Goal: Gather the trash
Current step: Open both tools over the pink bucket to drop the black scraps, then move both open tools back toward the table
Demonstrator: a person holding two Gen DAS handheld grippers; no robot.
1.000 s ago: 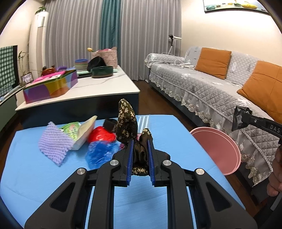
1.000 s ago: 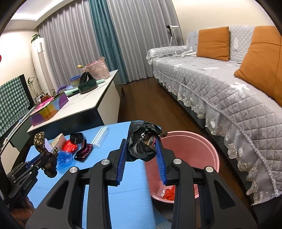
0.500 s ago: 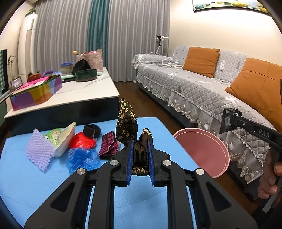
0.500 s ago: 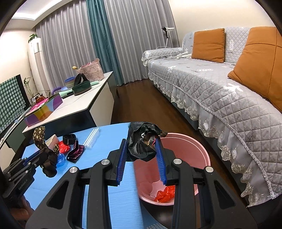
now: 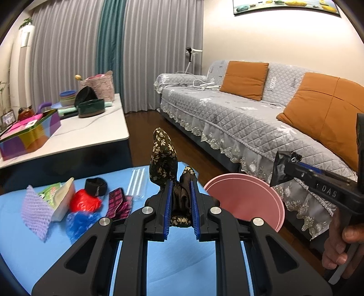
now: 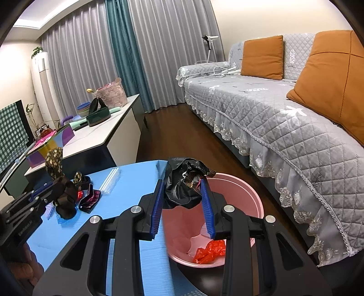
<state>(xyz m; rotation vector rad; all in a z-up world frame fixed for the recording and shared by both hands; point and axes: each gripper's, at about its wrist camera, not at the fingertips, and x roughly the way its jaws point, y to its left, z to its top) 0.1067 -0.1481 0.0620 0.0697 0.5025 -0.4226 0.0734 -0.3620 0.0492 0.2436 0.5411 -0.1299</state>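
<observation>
Keep the right gripper (image 6: 183,200) pinching the black wrapper (image 6: 185,182) until fully over the pink bin (image 6: 254,200), then release; carry the left gripper (image 5: 180,200), clamping the floral scrap (image 5: 163,157), from above the blue table (image 5: 29,246) binward.

A home living room is shown. To the right of the hand-held gripper (image 5: 179,195), a sofa (image 5: 238,118) with a quilted grey cover and orange cushions (image 5: 244,79) is seen. Ahead, full-length grey and teal curtains (image 5: 109,52) are hung wall to wall. Ahead and to the left, a white surface (image 5: 75,134) carrying household bowls and a basket is located. A framed picture (image 5: 284,6) is mounted above the sofa.
</observation>
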